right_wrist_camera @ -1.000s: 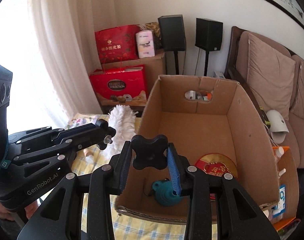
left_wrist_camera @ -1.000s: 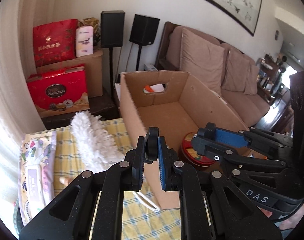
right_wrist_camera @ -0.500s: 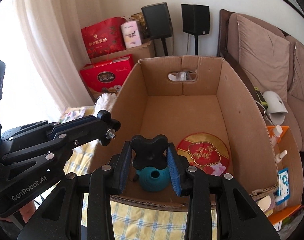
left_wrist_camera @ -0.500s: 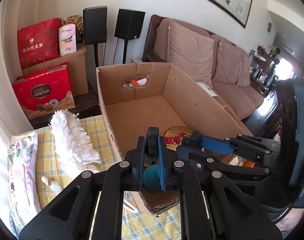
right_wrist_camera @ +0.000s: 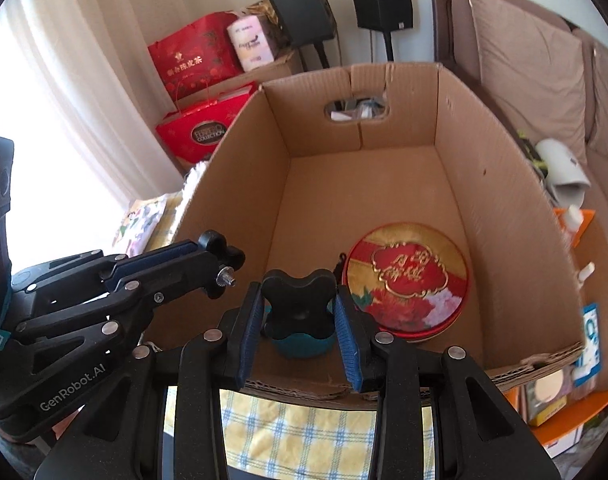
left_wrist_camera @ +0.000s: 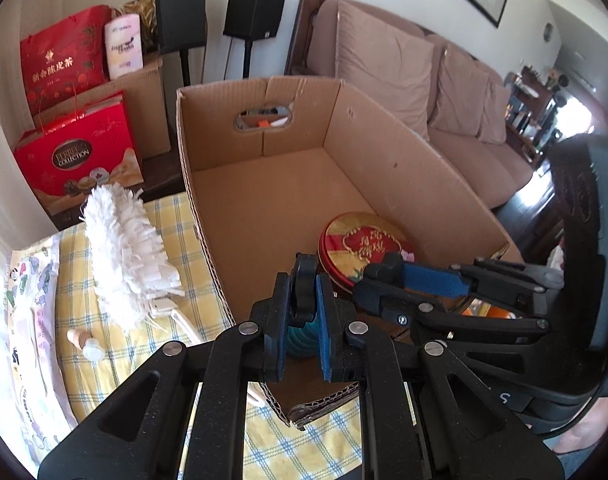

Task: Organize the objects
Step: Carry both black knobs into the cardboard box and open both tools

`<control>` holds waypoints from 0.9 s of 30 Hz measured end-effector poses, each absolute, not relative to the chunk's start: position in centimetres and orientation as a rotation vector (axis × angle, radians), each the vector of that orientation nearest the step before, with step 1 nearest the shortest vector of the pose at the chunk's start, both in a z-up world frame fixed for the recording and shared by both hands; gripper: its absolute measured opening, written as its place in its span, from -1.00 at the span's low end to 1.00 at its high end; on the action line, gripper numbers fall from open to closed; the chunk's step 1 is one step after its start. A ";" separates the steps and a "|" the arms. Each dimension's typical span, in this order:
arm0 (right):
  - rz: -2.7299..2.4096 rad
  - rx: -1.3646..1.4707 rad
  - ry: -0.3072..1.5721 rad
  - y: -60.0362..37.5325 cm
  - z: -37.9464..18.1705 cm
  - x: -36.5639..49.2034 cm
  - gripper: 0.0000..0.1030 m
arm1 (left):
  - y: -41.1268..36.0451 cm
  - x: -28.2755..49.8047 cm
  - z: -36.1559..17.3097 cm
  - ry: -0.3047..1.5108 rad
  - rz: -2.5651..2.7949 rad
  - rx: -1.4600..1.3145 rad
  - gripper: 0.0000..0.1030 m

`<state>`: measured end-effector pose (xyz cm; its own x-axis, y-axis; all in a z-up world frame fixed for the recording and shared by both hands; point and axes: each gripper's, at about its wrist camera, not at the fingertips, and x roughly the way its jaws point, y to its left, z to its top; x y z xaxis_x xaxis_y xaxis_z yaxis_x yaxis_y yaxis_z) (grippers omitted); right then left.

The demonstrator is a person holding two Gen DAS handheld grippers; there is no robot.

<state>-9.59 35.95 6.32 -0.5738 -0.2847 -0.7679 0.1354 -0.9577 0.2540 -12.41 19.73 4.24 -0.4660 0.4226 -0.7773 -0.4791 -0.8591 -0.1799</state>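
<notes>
I am hovering my left gripper (left_wrist_camera: 302, 308) over the near corner of the open cardboard box (left_wrist_camera: 403, 152), pointing steeply down into it, with its blue pads standing only a slim gap apart and gripping nothing. I am holding my right gripper (right_wrist_camera: 298, 312) just beside it over the same near edge, its jaws standing wider apart and likewise empty. Through both gaps I am looking at a small teal ribbed pot (right_wrist_camera: 302, 346), which is sitting on the box floor in the near corner, below my fingertips and not clamped by either pair. A round red and gold tin (right_wrist_camera: 407, 276) is lying flat on the box floor just beside the pot, towards the sofa side. Outside the box, on the yellow checked cloth (left_wrist_camera: 172, 216), a white fluffy duster (left_wrist_camera: 124, 248) is lying along the box's left wall, and a flat printed pack (left_wrist_camera: 28, 320) is lying further out at the cloth's edge.
</notes>
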 end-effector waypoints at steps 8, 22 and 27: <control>-2.560 1.348 -0.214 35.6 6.2 -9.9 -0.29 | 19.4 -12.3 4.0 0.086 2.321 -1.220 -0.78; -2.646 1.287 -0.179 35.5 7.8 -9.3 -0.11 | 17.0 -12.6 6.6 0.023 2.400 -1.136 0.24; -2.690 1.258 -0.155 35.2 8.7 -9.0 0.13 | 16.1 -12.4 7.2 0.020 2.433 -1.111 0.65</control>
<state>-9.00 35.25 8.66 -0.6307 -0.1949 -0.7512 0.1076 -0.9806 0.1641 -12.42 16.14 7.20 -0.5664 0.4032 -0.7188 -0.4150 -0.8931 -0.1739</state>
